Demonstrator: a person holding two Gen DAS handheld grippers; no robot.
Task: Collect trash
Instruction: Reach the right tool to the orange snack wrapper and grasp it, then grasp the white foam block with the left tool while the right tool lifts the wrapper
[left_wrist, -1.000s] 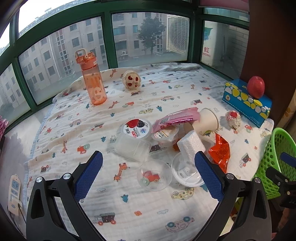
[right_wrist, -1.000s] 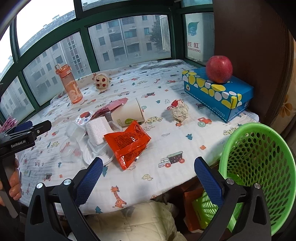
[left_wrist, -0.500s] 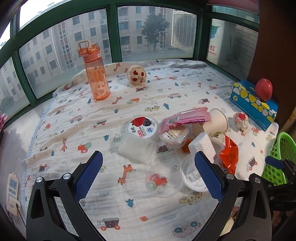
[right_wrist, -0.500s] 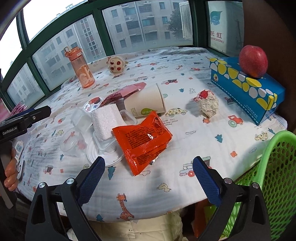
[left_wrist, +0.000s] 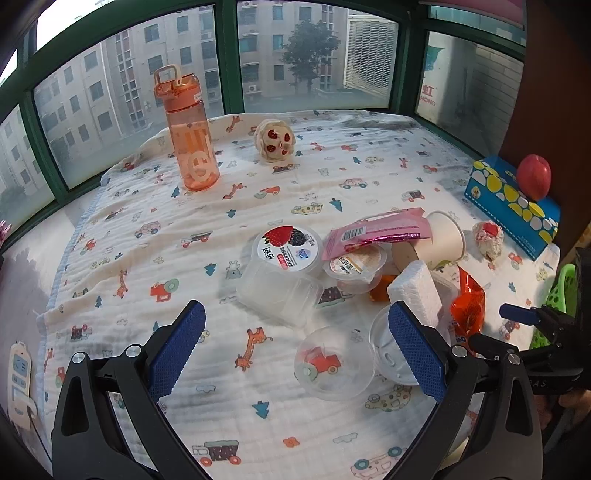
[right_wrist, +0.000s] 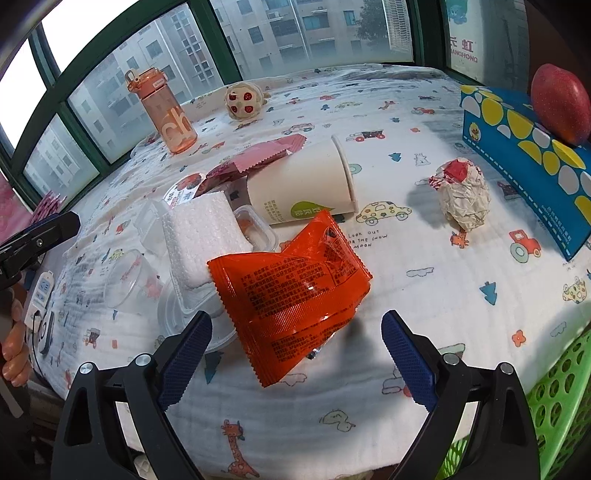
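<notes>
Trash is piled on the cartoon-print cloth: an orange snack wrapper (right_wrist: 291, 295), a tipped paper cup (right_wrist: 303, 188), a white foam block (right_wrist: 203, 236), a pink wrapper (left_wrist: 376, 232), clear plastic tubs (left_wrist: 277, 291) and a clear cup (left_wrist: 332, 362). A crumpled paper ball (right_wrist: 463, 195) lies apart, near the blue box. My right gripper (right_wrist: 297, 325) is open just over the orange wrapper, whose near end shows between the fingers without touching the pads. My left gripper (left_wrist: 295, 314) is open and holds nothing, hovering short of the clear tubs.
A green mesh basket (right_wrist: 554, 398) hangs at the table's right edge. A blue tissue box (right_wrist: 524, 162) carries a red apple (right_wrist: 559, 103). At the back by the window stand an orange water bottle (left_wrist: 188, 133) and a small round toy (left_wrist: 275, 142). A power strip (left_wrist: 20, 373) lies far left.
My right gripper has come down and forward from the table edge until the orange wrapper fills the space between its fingers. My left gripper has crept slightly closer to the pile.
</notes>
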